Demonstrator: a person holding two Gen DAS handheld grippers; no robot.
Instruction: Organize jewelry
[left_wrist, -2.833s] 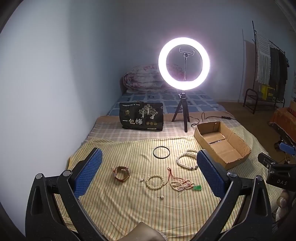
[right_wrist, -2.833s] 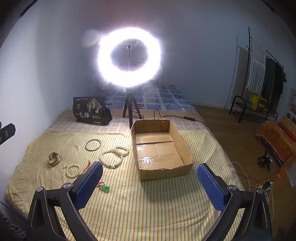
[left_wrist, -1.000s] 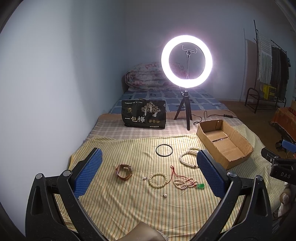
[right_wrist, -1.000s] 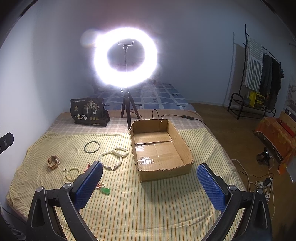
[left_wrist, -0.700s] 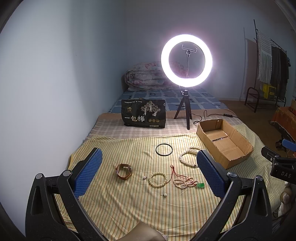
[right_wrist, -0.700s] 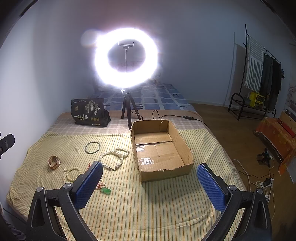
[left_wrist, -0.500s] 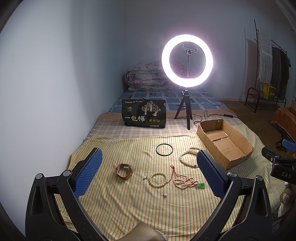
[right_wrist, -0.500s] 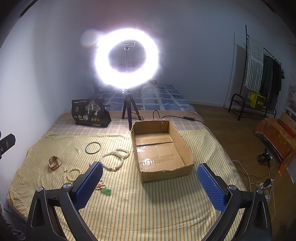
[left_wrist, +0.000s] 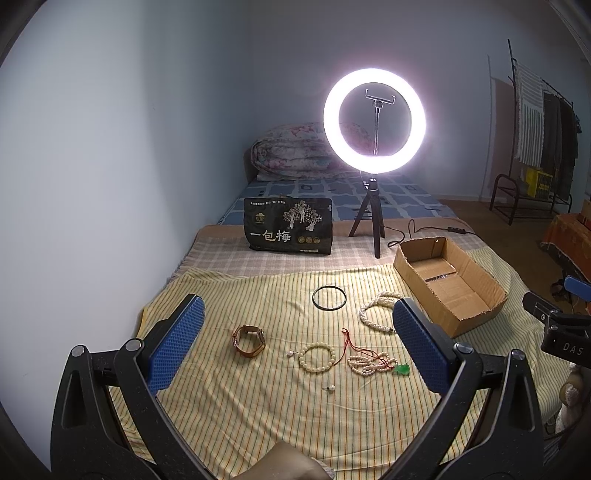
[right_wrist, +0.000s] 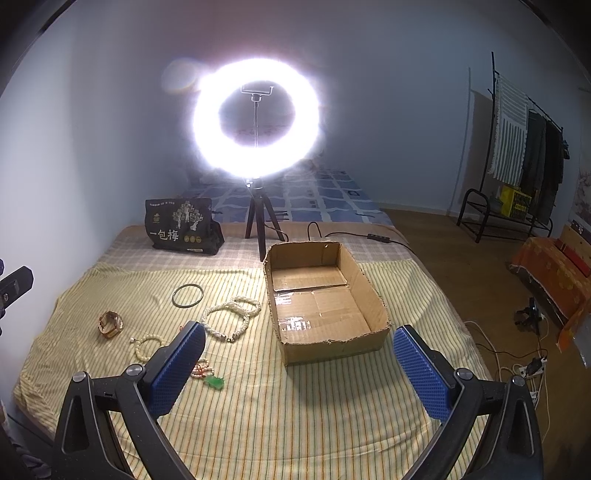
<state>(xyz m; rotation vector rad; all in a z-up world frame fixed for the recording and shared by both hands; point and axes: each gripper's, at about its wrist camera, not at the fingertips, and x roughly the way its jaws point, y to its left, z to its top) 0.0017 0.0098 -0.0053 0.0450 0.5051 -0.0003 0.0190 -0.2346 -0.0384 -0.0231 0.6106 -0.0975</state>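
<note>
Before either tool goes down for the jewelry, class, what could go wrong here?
1. The red cord lies tangled with the small bead string and green pendant; lifting one may drag the others.
2. The loose pearl earring is tiny and could slip between the pads.

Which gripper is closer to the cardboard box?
Right. The right gripper hangs just in front of the box; the left gripper hovers over the jewelry, with the box off to its right.
</note>
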